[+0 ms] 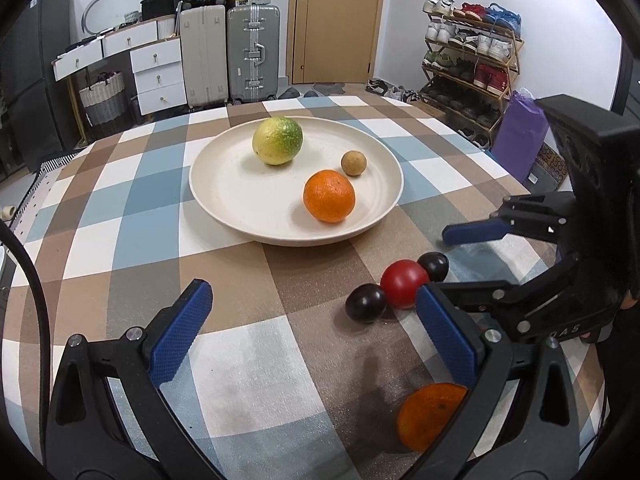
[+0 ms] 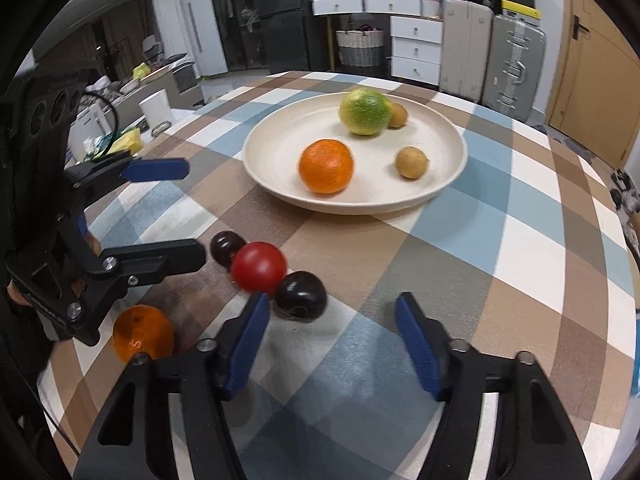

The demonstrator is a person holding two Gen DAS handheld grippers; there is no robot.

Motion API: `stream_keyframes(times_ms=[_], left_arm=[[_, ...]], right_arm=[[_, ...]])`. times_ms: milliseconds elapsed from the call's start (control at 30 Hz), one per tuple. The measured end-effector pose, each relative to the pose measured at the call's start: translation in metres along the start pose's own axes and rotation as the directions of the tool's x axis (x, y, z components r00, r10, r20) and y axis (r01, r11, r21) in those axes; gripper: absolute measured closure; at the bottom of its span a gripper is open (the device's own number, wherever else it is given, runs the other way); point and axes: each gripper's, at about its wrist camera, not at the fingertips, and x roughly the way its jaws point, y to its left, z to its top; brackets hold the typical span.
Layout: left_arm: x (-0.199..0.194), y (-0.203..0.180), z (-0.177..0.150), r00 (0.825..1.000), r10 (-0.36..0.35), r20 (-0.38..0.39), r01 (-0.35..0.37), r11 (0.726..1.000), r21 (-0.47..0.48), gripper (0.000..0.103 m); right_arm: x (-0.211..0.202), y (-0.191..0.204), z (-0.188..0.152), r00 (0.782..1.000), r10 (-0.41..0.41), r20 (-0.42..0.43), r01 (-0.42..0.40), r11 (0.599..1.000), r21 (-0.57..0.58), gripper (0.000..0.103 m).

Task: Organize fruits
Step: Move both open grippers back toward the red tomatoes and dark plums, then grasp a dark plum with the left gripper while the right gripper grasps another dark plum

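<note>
Both blue-padded grippers, left (image 1: pixel 316 332) and right (image 2: pixel 332 340), hover open and empty beside the round red fruit (image 2: pixel 259 267) on the checked tablecloth (image 2: pixel 500 280).

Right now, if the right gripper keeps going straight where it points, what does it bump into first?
Probably just the checked tablecloth. The right gripper has nothing between its open fingers; the dark plum sits slightly left of its line, though depth is unclear.

Four fruits (image 2: pixel 326 166) in plate (image 2: pixel 452 184), four seemingly loose outside.
</note>
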Motion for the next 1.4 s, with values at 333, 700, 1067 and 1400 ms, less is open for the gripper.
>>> stream_keyframes(times_ms=[333, 700, 1067, 1400], left_arm=[[-0.001, -0.001, 0.000, 1.000, -0.003, 0.000, 0.003, 1.000, 0.005, 0.001], [0.002, -0.002, 0.000, 1.000, -0.013, -0.018, 0.013, 1.000, 0.000, 0.001], [0.012, 0.005, 0.001, 0.997, -0.043, -0.058, 0.041, 0.999, -0.025, 0.025], [0.021, -0.001, 0.001, 0.993, -0.065, -0.098, 0.065, 0.998, -0.001, 0.047]], right_arm=[[0.001, 0.004, 0.003, 1.000, 0.012, 0.015, -0.011, 1.000, -0.018, 0.065], [-0.006, 0.009, 0.004, 0.998, 0.021, 0.058, -0.019, 0.999, -0.034, 0.077], [-0.022, -0.015, 0.007, 0.989, -0.028, 0.142, 0.016, 0.997, 0.082, 0.077], [-0.026, -0.018, 0.008, 0.987, -0.044, 0.153, 0.029, 0.995, 0.097, 0.077]])
